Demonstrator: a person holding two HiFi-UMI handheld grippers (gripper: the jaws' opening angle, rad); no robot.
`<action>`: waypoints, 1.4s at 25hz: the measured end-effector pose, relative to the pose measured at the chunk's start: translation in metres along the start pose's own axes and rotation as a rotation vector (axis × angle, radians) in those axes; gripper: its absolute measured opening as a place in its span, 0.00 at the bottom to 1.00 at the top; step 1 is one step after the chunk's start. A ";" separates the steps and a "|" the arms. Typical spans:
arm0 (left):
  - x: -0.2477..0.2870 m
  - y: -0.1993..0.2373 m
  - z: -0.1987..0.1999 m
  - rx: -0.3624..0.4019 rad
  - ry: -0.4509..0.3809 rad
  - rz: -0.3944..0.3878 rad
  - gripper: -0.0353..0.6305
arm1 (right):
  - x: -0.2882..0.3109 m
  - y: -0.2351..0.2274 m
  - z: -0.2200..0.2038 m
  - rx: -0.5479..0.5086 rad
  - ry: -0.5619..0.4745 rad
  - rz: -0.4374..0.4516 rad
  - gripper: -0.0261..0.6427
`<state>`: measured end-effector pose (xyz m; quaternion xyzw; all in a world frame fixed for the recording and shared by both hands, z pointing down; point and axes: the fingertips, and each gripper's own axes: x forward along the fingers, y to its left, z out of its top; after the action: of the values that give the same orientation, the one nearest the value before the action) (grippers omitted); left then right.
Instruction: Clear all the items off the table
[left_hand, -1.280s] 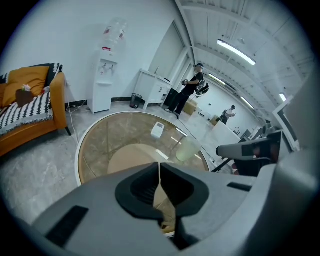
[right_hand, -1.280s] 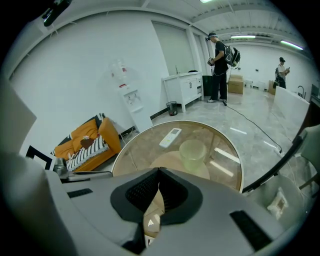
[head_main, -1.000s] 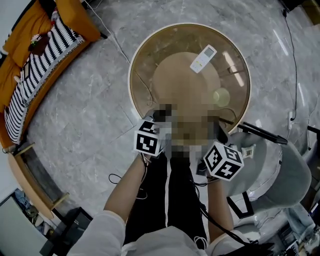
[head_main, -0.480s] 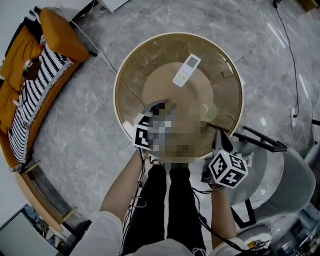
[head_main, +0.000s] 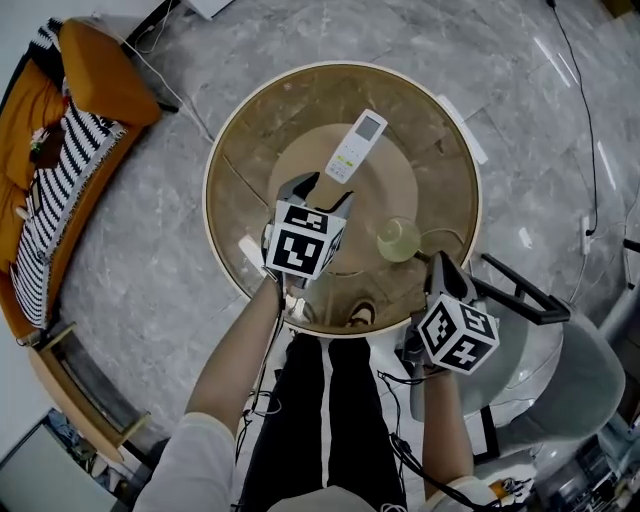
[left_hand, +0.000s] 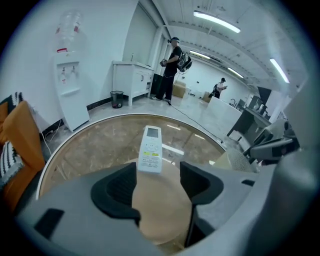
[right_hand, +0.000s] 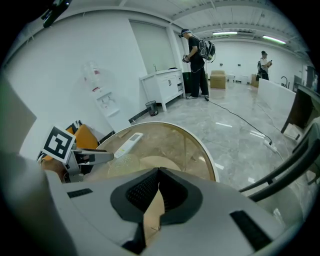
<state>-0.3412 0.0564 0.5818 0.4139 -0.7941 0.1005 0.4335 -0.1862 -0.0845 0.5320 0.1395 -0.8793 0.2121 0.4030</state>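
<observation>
Left hand-held gripper (head_main: 322, 192) now sits further over the counter (head_main: 238, 170), its empty jaws just opening toward the white remote (head_main: 356, 146) lying mid-counter. Right hand-held gripper (head_main: 438, 264) is shut, empty. Next we probably reach forward and clamp the remote.

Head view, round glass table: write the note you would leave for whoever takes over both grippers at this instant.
Left gripper: open and empty; its jaws have just been opening. It is over the table, aimed at the white remote, which lies just beyond the jaws, not between them.
Right gripper: shut, empty, at the table's near right edge.
Things: the remote lies flat near the table's middle; the pale green cup stands nearer the person, between the two grippers.
Done: nothing visibly cleared.
Left: probably take the remote first, then the cup, off the table.
</observation>
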 end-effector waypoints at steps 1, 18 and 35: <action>0.006 0.003 0.002 0.027 0.013 0.013 0.45 | 0.003 -0.001 0.001 -0.002 0.002 0.001 0.07; 0.065 0.019 0.018 0.120 0.151 0.064 0.48 | 0.021 -0.022 -0.004 0.005 0.040 -0.007 0.07; 0.081 0.022 0.009 0.136 0.314 0.055 0.44 | 0.018 -0.032 -0.010 0.014 0.045 -0.016 0.08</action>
<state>-0.3855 0.0199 0.6431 0.3995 -0.7192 0.2291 0.5203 -0.1780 -0.1092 0.5596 0.1447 -0.8672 0.2184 0.4234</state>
